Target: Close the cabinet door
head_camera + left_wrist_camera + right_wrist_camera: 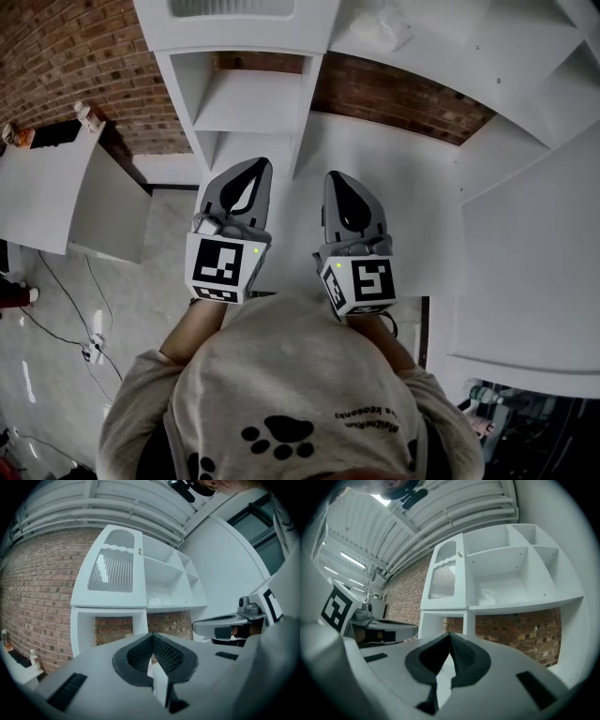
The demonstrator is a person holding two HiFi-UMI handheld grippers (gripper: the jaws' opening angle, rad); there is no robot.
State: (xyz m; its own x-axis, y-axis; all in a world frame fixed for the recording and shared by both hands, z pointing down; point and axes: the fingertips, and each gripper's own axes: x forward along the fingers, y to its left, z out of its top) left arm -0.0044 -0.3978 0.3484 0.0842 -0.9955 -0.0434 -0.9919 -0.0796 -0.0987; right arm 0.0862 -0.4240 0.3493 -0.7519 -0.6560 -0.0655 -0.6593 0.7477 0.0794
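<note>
The white cabinet (253, 103) stands against a brick wall, right in front of me. Its upper left door (115, 569), with a ribbed glass panel, lies flush with the cabinet front; it also shows in the right gripper view as the door (443, 578). To the right of the door are open shelves (511, 573). My left gripper (255, 169) and right gripper (337, 180) are held side by side, pointing level at the cabinet's lower part and apart from it. Both are shut with nothing between the jaws, as the left gripper (151, 638) and right gripper (450, 637) show close up.
A white counter (47, 187) with small bottles (84, 114) stands at the left. Cables and a power strip (94, 349) lie on the grey floor. A large white panel (534, 262) stands at the right. Below the upper door is an open niche (115, 630).
</note>
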